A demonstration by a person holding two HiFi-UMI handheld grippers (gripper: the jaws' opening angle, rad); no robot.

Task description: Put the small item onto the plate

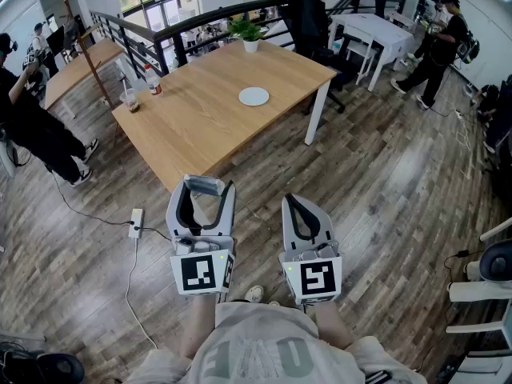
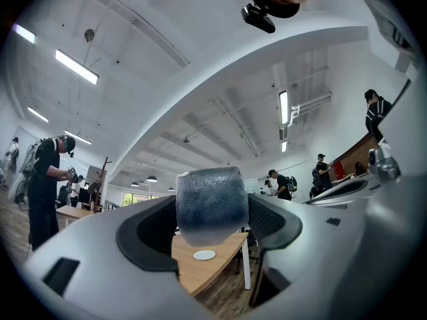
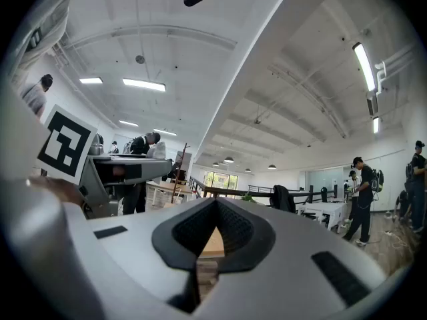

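My left gripper (image 1: pixel 206 189) is shut on the small item (image 1: pixel 205 185), a grey-blue block that spans the gap between its fingertips. The left gripper view shows the small item (image 2: pixel 211 205) held up in the air. Below and beyond it a white plate (image 2: pixel 204 255) lies on the wooden table (image 2: pixel 200 275). In the head view the plate (image 1: pixel 254 96) sits near the right end of the wooden table (image 1: pixel 200 118), well ahead of both grippers. My right gripper (image 1: pixel 294 202) is beside the left one, shut, with nothing in its jaws (image 3: pixel 215 202).
A bottle (image 1: pixel 152 80) and a cup (image 1: pixel 130 100) stand at the table's left corner, a potted plant (image 1: pixel 250 34) at its far edge. A black chair (image 1: pixel 308 14) and a white table (image 1: pixel 372 30) lie beyond. A power strip (image 1: pixel 136 222) lies on the floor. People stand around.
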